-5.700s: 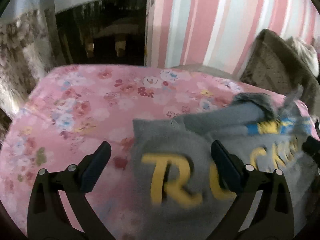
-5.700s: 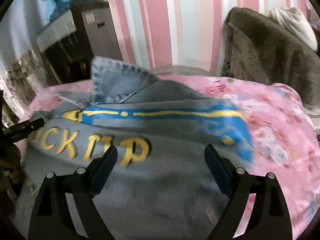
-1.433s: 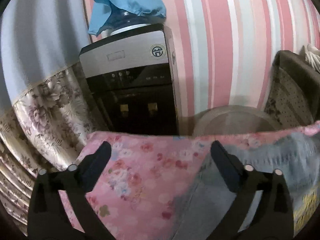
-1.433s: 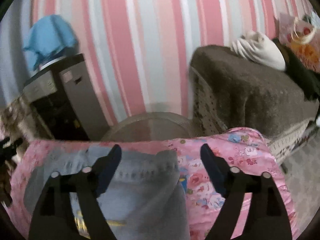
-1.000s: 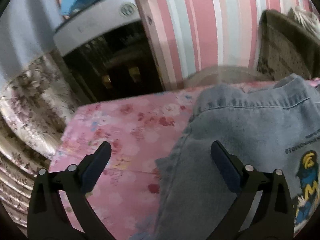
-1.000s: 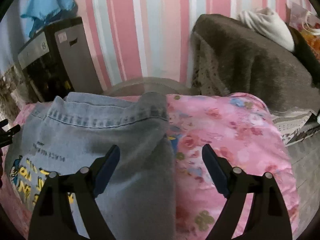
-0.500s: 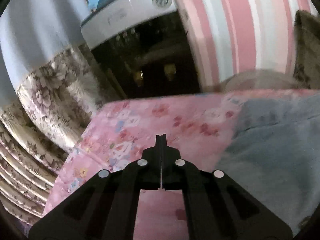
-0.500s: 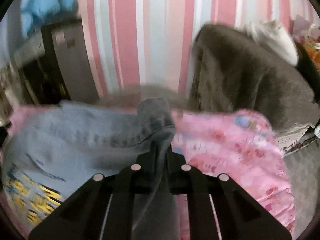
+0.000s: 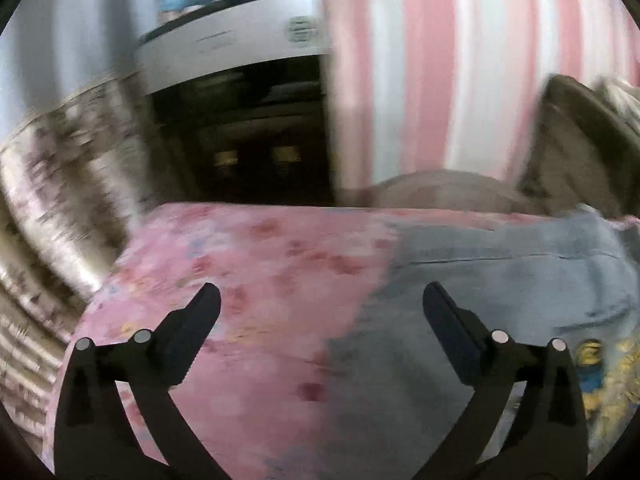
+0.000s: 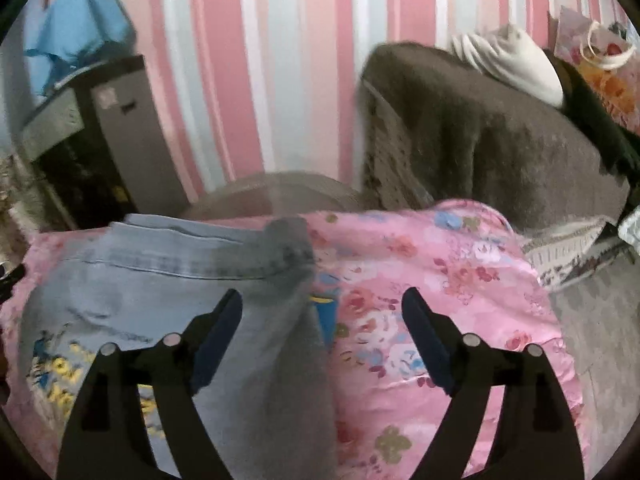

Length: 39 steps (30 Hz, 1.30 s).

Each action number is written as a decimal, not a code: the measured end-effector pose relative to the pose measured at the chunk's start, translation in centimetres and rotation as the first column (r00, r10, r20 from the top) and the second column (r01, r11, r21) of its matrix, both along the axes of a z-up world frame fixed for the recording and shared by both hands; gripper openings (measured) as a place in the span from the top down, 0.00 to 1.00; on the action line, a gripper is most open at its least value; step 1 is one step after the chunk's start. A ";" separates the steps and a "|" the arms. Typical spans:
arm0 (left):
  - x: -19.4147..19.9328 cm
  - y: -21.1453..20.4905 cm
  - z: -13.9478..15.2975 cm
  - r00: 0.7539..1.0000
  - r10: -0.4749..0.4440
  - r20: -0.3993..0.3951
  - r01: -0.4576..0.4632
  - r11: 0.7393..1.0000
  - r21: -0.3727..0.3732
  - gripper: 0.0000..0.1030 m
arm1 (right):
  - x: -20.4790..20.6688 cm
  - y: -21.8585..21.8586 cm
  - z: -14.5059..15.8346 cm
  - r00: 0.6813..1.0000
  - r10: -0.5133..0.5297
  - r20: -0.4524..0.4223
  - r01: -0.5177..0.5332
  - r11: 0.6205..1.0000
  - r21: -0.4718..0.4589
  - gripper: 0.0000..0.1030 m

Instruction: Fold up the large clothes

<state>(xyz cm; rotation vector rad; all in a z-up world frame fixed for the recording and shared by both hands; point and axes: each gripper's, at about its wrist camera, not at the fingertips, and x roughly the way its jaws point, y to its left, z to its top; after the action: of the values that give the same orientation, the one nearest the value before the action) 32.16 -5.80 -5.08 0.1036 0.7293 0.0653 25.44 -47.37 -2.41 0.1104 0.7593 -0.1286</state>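
A grey-blue denim garment with yellow and blue print lies on the pink floral table cover. In the left wrist view it fills the right half. My left gripper is open and empty, over the garment's left edge. In the right wrist view the garment lies left, its folded grey right edge running between my fingers. My right gripper is open and empty above that edge.
A water dispenser with a blue cloth on top stands behind the table, also in the right wrist view. A brown covered sofa with a white cloth stands at the right. A striped pink wall is behind.
Both grippers were shut half a second ago and are open now. The garment's far edge has dropped flat onto the cover.
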 end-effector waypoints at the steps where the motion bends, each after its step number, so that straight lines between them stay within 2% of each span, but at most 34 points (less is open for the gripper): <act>1: 0.2 -0.9 -0.1 1.000 -0.023 -0.002 0.023 1.000 0.018 0.03 | 0.0 0.4 0.3 1.000 0.016 0.004 -0.016 1.000 0.011 0.19; 4: 1.4 -4.5 -1.2 0.993 -0.102 -0.062 0.107 0.990 0.093 0.03 | 0.7 1.6 0.6 0.999 0.046 -0.002 -0.046 0.999 -0.003 0.19; 7: 2.7 -6.5 -3.1 0.987 -0.112 -0.117 0.130 0.979 0.158 0.03 | 2.1 2.8 -0.4 0.996 0.076 -0.041 -0.077 0.997 -0.015 0.19; 8: 3.1 -6.7 -3.8 0.984 -0.111 -0.141 0.133 0.979 0.154 0.03 | 2.8 2.8 -1.3 0.994 0.080 -0.069 -0.082 0.996 -0.019 0.19; 10: 3.4 -6.6 -4.6 0.982 -0.114 -0.149 0.131 0.985 0.115 0.13 | 4.2 2.6 -3.6 0.986 0.080 -0.146 -0.082 0.997 -0.007 0.19; 11: 3.5 -6.5 -5.0 0.978 -0.128 -0.164 0.143 0.986 0.081 0.46 | 4.6 2.3 -4.6 0.981 0.084 -0.174 -0.083 0.996 0.015 0.23; 12: 3.8 -6.6 -5.6 0.971 -0.142 -0.192 0.157 0.985 0.068 0.89 | 5.1 2.2 -6.0 0.973 0.095 -0.211 -0.087 0.995 0.048 0.32; 13: 3.8 -6.7 -6.0 0.973 -0.131 -0.188 0.151 0.984 0.098 0.91 | 5.3 2.3 -6.7 0.972 0.101 -0.214 -0.091 0.994 0.054 0.43; 14: 3.8 -6.7 -6.1 0.977 -0.121 -0.173 0.142 0.983 0.115 0.96 | 5.3 2.3 -6.7 0.974 0.102 -0.201 -0.093 0.994 0.053 0.67; 15: 3.7 -6.5 -5.9 0.982 -0.108 -0.156 0.127 0.985 0.114 0.97 | 5.3 2.2 -6.3 0.979 0.091 -0.181 -0.084 0.996 0.044 0.82; 16: 3.5 -6.1 -5.6 0.987 -0.093 -0.133 0.108 0.988 0.111 0.98 | 5.1 2.1 -5.8 0.984 0.088 -0.155 -0.082 0.996 0.043 0.88; 18: 2.5 -5.3 -4.1 0.999 -0.030 -0.037 0.034 0.992 0.123 0.98 | 4.3 2.1 -4.0 0.993 0.101 -0.063 -0.100 0.995 0.020 0.91; 20: 1.6 -5.4 -3.0 0.999 0.008 0.041 -0.015 0.987 0.159 0.98 | 4.0 2.9 -3.0 0.994 0.105 -0.015 -0.106 0.994 -0.018 0.91; 21: 1.6 -5.9 -3.2 0.998 0.021 0.058 -0.033 0.977 0.209 0.98 | 4.2 3.4 -2.9 0.994 0.105 -0.005 -0.105 0.993 -0.051 0.91; 23: 2.6 -6.2 -4.6 0.999 0.032 0.001 -0.031 0.970 0.240 0.97 | 5.4 3.5 -4.1 0.997 0.064 -0.053 -0.068 0.994 -0.085 0.89; 25: 4.0 -5.6 -6.1 0.994 0.085 -0.068 -0.066 0.968 0.241 0.94 | 7.0 2.7 -6.7 0.986 0.030 -0.164 -0.040 0.998 -0.056 0.71; 26: 4.5 -5.5 -6.4 0.991 0.097 -0.095 -0.071 0.968 0.242 0.92 | 7.4 2.2 -7.3 0.981 0.009 -0.193 -0.018 0.999 -0.046 0.53; 27: 4.6 -5.3 -6.3 0.990 0.101 -0.096 -0.076 0.968 0.241 0.86 | 7.6 1.6 -7.4 0.978 -0.028 -0.205 0.021 0.999 -0.037 0.40; 28: 4.6 -5.1 -6.3 0.990 0.107 -0.090 -0.082 0.967 0.241 0.83 | 7.8 1.2 -7.5 0.976 -0.045 -0.211 0.039 0.999 -0.032 0.36; 29: 4.8 -4.9 -6.3 0.989 0.113 -0.098 -0.086 0.964 0.251 0.70 | 7.9 0.7 -7.6 0.973 -0.055 -0.225 0.054 0.998 -0.014 0.32; 31: 4.8 -4.3 -6.2 0.988 0.119 -0.095 -0.091 0.962 0.257 0.57 | 7.4 0.1 -7.1 0.976 -0.055 -0.210 0.058 0.998 0.008 0.28; 32: 4.5 -3.9 -6.0 0.988 0.124 -0.090 -0.097 0.961 0.258 0.36 | 6.7 -0.2 -6.7 0.979 -0.051 -0.198 0.054 0.999 0.009 0.27; 33: 4.3 -3.3 -5.8 0.988 0.123 -0.091 -0.096 0.963 0.253 0.27 | 5.7 -0.4 -6.1 0.982 -0.039 -0.185 0.042 0.999 0.013 0.27; 36: 1.4 -2.0 -3.7 0.996 0.057 -0.064 -0.041 0.972 0.232 0.19 | 1.4 -1.4 -4.3 0.991 0.015 -0.129 -0.014 1.000 0.010 0.25; 37: 0.5 -1.9 -3.0 0.998 0.045 -0.054 -0.032 0.976 0.216 0.19 | 0.3 -1.8 -4.1 0.994 0.013 -0.113 -0.012 1.000 0.009 0.24; 39: -2.4 -1.4 -1.2 0.999 0.024 -0.026 -0.020 0.991 0.136 0.09 | -3.1 -2.9 -3.6 0.997 0.002 -0.077 0.001 0.999 0.039 0.22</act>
<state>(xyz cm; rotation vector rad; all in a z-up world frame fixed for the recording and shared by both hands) 29.75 -7.19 -6.24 0.2268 0.7530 0.1346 22.33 -50.32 -5.96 0.1432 0.8391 -0.1179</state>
